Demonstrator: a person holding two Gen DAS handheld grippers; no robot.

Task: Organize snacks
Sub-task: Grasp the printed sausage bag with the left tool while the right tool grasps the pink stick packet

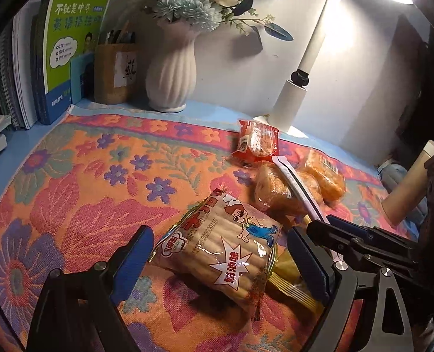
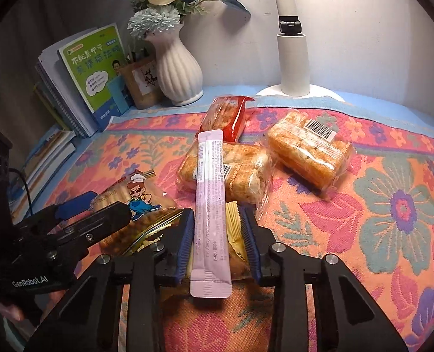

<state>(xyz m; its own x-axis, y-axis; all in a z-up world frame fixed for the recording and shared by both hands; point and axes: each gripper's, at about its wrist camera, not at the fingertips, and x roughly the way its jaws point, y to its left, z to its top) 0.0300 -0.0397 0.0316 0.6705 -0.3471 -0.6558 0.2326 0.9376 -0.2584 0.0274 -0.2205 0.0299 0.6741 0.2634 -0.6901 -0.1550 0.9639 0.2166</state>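
Far left, at the table's back left corner, a stack of spiral-bound books (image 1: pixel 26 67) stands upright, fronted by a glossy green-covered book (image 1: pixel 73 35) with Chinese lettering I can't read cleanly. Next to it sits a brown pen holder (image 1: pixel 114 73) with a white label, then a ribbed white vase (image 1: pixel 171 76) of blue and cream fabric flowers. The table wears a woven floral cloth (image 1: pixel 85 176) in orange, pink and purple.

Left claw (image 1: pixel 219 267) now: blue ribbed pads spread wide on either side of the breadstick pack (image 1: pixel 217 252), a crinkly clear bag with a cartoon chef in sunglasses and blue overalls and a red starburst with Chinese characters. Whether the pads touch it, I cannot tell; nothing is gripped.

Under that pack's right end, a yellow wrapper (image 1: pixel 290 287) peeks out.

Right claw (image 2: pixel 218 243), near the front edge: its pads are only partly parted, and between them lies a long flat lilac sachet stick (image 2: pixel 211 205), fine print along it, "12ml" readable near the bottom. Whether the pads actually pinch it is not clear. The stick's far end rests over a clear-wrapped golden cake pack (image 2: pixel 240 173).

Behind, toward the back edge, a shiny red snack packet (image 2: pixel 227 117). To the right, a second golden cake pack (image 2: pixel 307 152) with a white barcode sticker. At the back right stands a white lamp (image 2: pixel 293 67) on a round base.
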